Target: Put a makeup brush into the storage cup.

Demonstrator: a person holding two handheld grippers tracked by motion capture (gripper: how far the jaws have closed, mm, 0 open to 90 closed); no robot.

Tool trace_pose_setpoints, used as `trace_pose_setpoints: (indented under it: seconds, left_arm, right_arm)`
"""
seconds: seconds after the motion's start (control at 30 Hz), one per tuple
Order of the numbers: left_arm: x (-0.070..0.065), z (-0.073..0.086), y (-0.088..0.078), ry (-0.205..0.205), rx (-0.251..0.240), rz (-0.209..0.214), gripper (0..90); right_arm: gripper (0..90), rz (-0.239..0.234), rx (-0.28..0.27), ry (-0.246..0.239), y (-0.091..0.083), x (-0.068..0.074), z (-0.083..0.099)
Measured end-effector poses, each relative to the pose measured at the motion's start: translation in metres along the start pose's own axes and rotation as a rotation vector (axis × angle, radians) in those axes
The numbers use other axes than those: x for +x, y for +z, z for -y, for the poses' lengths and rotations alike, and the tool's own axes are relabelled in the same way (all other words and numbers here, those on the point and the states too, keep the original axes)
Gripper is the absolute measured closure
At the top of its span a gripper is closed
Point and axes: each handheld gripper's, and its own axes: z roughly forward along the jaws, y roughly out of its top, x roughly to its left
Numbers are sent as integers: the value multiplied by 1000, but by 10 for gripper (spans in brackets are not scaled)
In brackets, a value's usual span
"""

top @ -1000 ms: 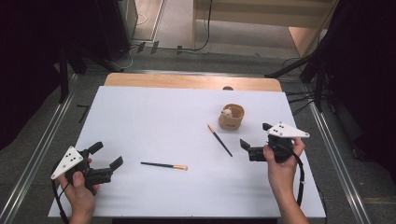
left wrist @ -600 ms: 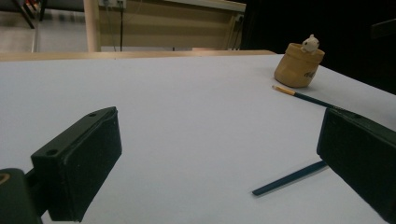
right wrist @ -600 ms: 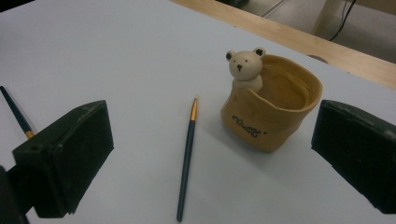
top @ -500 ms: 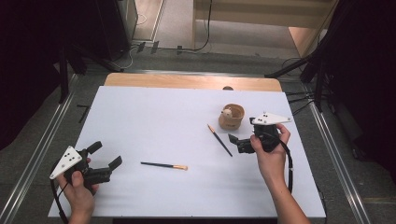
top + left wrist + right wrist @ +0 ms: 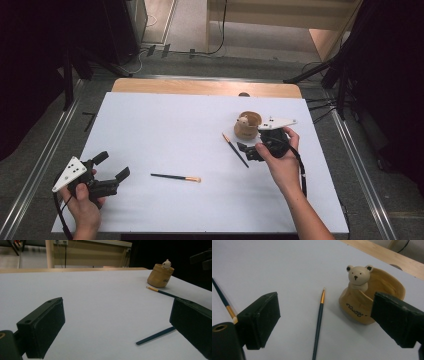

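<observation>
Right gripper (image 5: 322, 322) spread, jaws just closing a little with nothing pinched, poised over the brush (image 5: 319, 322) lying beside the cup (image 5: 362, 307). Long axis straight ahead between the jaws, gold ferrule far. Thin, dark green. Left gripper (image 5: 112, 167) spread too, well apart.

Tan ceramic cup (image 5: 372, 302): dark scrollwork on side, cream bear figure (image 5: 358, 275) with black eyes, ears, on rim. Two slim brushes (image 5: 319, 322), (image 5: 176, 177): dark teal handles, gold ferrules. Tabletop (image 5: 175, 130): white sheet, light wood back edge. Tool pads: black.
</observation>
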Motion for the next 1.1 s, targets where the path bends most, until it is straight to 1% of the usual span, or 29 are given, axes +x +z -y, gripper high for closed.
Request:
trace_pose_setpoints:
  seconds: [0.03, 0.1, 0.13, 0.17, 0.2, 0.23, 0.3, 0.37, 0.4, 0.53, 0.57, 0.63, 0.67, 0.73, 0.77, 0.8, 0.9, 0.93, 0.97, 1.1]
  left_arm:
    - [0, 0, 0, 1, 0, 0, 2]
    - [0, 0, 0, 1, 0, 0, 2]
    - [0, 0, 0, 1, -1, 0, 2]
    - [0, 0, 0, 1, -1, 1, 2]
    - [0, 0, 0, 1, -1, 1, 2]
    - [0, 0, 0, 2, -2, 1, 2]
    - [0, 0, 0, 3, -2, 1, 2]
    - [0, 0, 0, 2, -2, 0, 2]
    - [0, 0, 0, 2, -2, 0, 2]
    - [-1, 0, 1, 5, 0, 3, 2]
    - [-1, 0, 1, 5, 0, 3, 2]
    - [-1, 0, 1, 6, 1, 3, 2]
    - [-1, 0, 1, 6, 1, 3, 2]
    - [-1, 1, 1, 6, 5, 3, 2]
    - [-1, 1, 1, 6, 6, 4, 2]
    - [-1, 1, 1, 7, 6, 4, 2]
    - [-2, 1, 2, 7, 7, 4, 2]
    - [-2, 1, 2, 11, 9, 5, 2]
    - [-2, 1, 2, 12, 10, 5, 2]
    - [-2, 1, 1, 8, 7, 2, 2]
  right_arm:
    - [130, 13, 22, -2, 3, 1, -2]
    - [137, 19, 46, 0, 7, 2, -3]
    - [137, 19, 46, 0, 7, 2, -3]
    - [138, 17, 82, -5, 12, 3, -5]
    - [138, 17, 82, -5, 12, 3, -5]
    - [139, 9, 105, -15, 16, 4, -6]
    - [152, -2, 127, -16, 20, 5, -7]
    - [183, -24, 138, -24, 23, 6, -7]
    - [198, -24, 143, -24, 25, 6, -7]
    - [245, -15, 166, -27, 31, 7, -10]
    - [268, -5, 172, -28, 32, 7, -11]
    - [342, 16, 192, -24, 34, 6, -12]
    - [363, 17, 199, -17, 35, 5, -12]
    - [379, 2, 218, -14, 38, 3, -13]
    - [380, 4, 232, -11, 39, 3, -13]
    - [397, 4, 238, -19, 41, 3, -14]
    - [457, 16, 253, -4, 45, 3, -14]
    - [460, 13, 258, -10, 47, 2, -14]
    - [467, 16, 272, -3, 49, 2, -14]
    - [528, -10, 309, 11, 55, 0, -13]
